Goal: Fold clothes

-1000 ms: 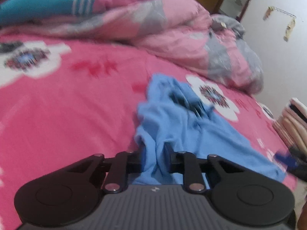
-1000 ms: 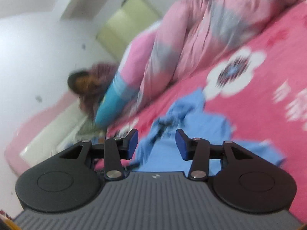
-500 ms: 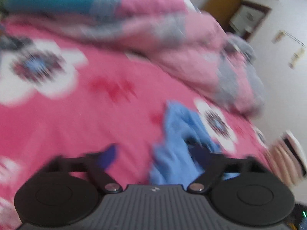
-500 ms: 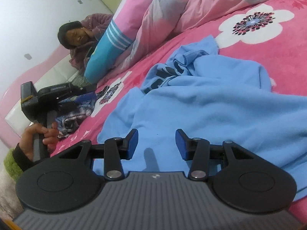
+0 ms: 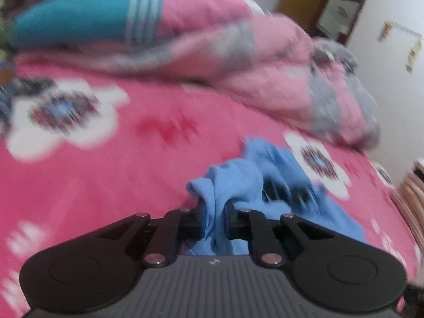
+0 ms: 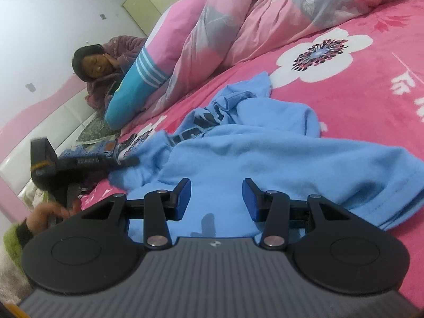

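A light blue T-shirt [image 6: 278,159] with dark print lies crumpled on the pink flowered bedspread [image 6: 371,84]. In the left wrist view my left gripper [image 5: 214,220] is shut on a bunched fold of the blue T-shirt [image 5: 254,182], at the shirt's near left edge. The left gripper also shows in the right wrist view [image 6: 127,162], at the shirt's left edge. My right gripper [image 6: 216,198] is open and empty, low over the shirt's near part.
A pink and grey quilt [image 5: 265,61] is heaped along the back of the bed. A person [image 6: 98,63] lies at the headboard under it. A stack of folded cloth [image 5: 413,185] sits at the bed's right edge.
My left gripper opened half a second ago and has shut again on a fold of the shirt. My right gripper dropped lower over the shirt and stays open.
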A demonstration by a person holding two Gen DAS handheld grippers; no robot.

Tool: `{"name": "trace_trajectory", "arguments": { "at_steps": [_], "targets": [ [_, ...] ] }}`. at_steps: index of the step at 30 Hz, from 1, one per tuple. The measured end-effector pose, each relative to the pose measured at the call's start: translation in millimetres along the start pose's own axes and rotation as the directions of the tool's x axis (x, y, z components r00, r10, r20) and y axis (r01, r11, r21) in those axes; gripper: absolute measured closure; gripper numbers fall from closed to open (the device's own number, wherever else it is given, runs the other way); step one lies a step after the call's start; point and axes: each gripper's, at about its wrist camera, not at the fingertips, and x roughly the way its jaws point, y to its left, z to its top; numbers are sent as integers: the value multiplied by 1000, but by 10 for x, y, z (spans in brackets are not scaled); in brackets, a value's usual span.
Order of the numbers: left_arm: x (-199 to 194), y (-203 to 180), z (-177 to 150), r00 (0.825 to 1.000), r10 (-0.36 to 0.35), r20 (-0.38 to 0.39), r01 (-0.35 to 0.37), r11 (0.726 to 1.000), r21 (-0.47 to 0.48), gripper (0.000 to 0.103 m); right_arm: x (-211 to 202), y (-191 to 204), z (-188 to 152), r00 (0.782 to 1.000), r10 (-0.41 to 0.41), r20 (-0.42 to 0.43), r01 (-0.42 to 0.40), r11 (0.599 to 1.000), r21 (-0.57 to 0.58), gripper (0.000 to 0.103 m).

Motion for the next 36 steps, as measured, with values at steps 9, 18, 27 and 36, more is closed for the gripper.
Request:
{"name": "trace_trajectory", "arguments": {
  "at_steps": [9, 18, 27, 36],
  "targets": [
    [342, 196, 866, 985, 156, 78, -165, 976, 138, 90, 278, 109, 45, 993, 110, -48, -108, 993, 43, 61],
    [1161, 189, 1162, 970, 234, 64, -242, 925, 292, 90, 620, 329, -26, 977, 170, -131, -172, 985, -3, 61],
    [1681, 378, 938, 950, 285, -125, -257, 945, 201, 53, 540, 408, -58, 971, 196, -135, -196, 981, 17, 57],
    [694, 425, 884, 970, 237, -56, -236, 971, 32, 9, 68, 351, -139, 977, 190, -99, -183, 980, 73, 52]
  ]
}}
